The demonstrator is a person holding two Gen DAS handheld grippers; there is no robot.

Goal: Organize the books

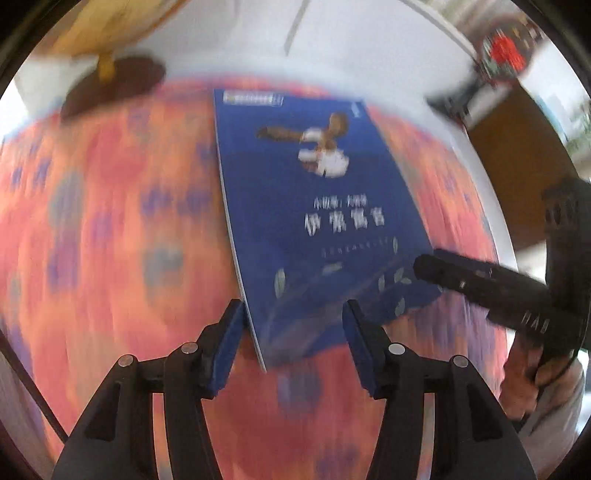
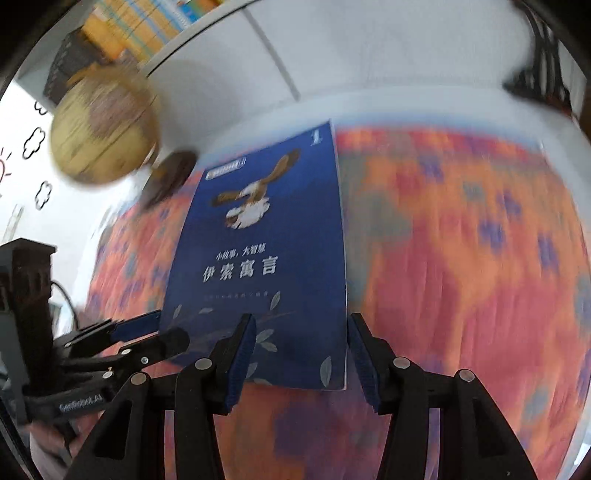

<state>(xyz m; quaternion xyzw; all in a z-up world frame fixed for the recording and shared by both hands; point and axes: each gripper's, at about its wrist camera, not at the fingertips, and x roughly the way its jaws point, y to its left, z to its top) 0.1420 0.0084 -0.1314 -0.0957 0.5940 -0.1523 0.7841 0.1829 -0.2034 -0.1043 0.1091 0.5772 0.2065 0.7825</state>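
Note:
A blue book with a bird picture and white lettering lies flat on the orange flowered tablecloth. My left gripper hovers open over the book's near left corner, its blue pads apart on either side of that corner. In the right wrist view the same book shows, and my right gripper stands open over its near right corner. Each gripper appears in the other's view: the right gripper by the book's right edge, the left gripper by its left edge. Neither presses on the book.
A tan globe on a dark round base stands at the table's far left. Behind it a shelf holds a row of books. A white wall backs the table. A hand holds the right gripper's handle.

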